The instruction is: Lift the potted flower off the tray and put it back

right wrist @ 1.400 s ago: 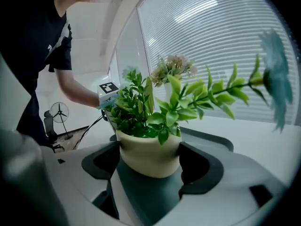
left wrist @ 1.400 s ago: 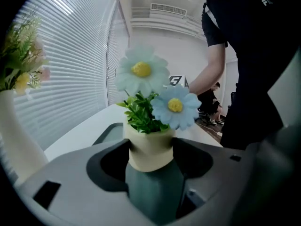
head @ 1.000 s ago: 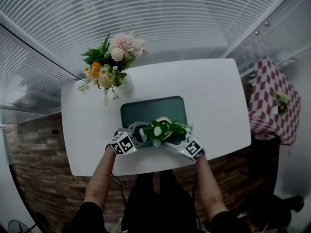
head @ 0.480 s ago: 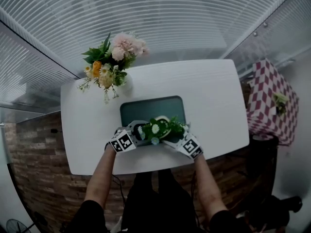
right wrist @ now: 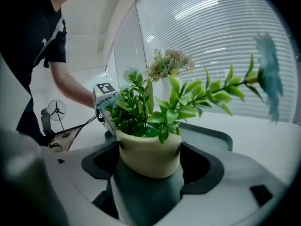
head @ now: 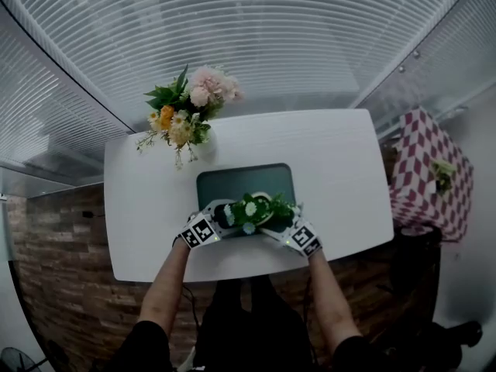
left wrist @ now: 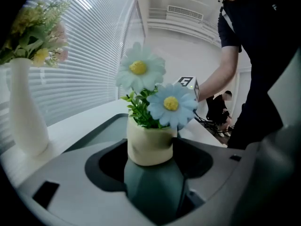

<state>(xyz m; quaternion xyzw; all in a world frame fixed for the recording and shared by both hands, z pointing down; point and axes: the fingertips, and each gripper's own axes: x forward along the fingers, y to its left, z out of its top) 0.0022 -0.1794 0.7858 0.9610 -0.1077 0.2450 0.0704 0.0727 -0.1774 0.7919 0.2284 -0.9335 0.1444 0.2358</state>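
While it's clamped, cream pot (left wrist: 149, 145), blue daisies (left wrist: 171, 105).

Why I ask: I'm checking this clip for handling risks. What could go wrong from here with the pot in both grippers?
1. The left gripper and right gripper each clamp the potted flower from opposite sides. If the hands drift apart or move unevenly, the rounded pot could tilt or slip out.
2. It sits over the near edge of the tray, close to the edge of the table. Set down there, it might catch the rim and tip.
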